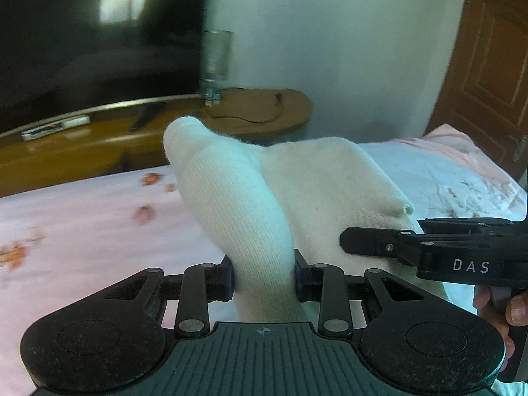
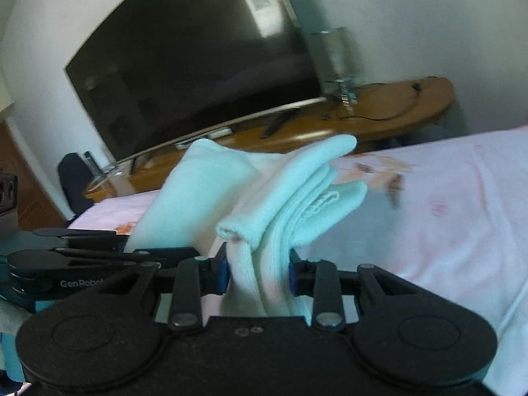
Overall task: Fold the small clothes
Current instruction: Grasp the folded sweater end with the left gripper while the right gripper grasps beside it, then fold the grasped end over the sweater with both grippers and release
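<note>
A white knitted sock (image 1: 231, 191) is held up above the bed. My left gripper (image 1: 264, 277) is shut on one part of it, and the fabric rises and leans left beyond the jaws. My right gripper (image 2: 259, 272) is shut on a bunched, folded part of the sock (image 2: 283, 194), with the cuff edge showing. In the left wrist view the right gripper (image 1: 346, 241) comes in from the right, against the sock. In the right wrist view the left gripper (image 2: 125, 250) sits close at the left.
A bed with a pink floral sheet (image 1: 82, 217) lies below both grippers. Behind it stand a wooden TV stand (image 1: 257, 112) with a cable, a large dark TV (image 2: 184, 66) and a clear glass object (image 1: 216, 56). A brown door (image 1: 488, 76) is at the right.
</note>
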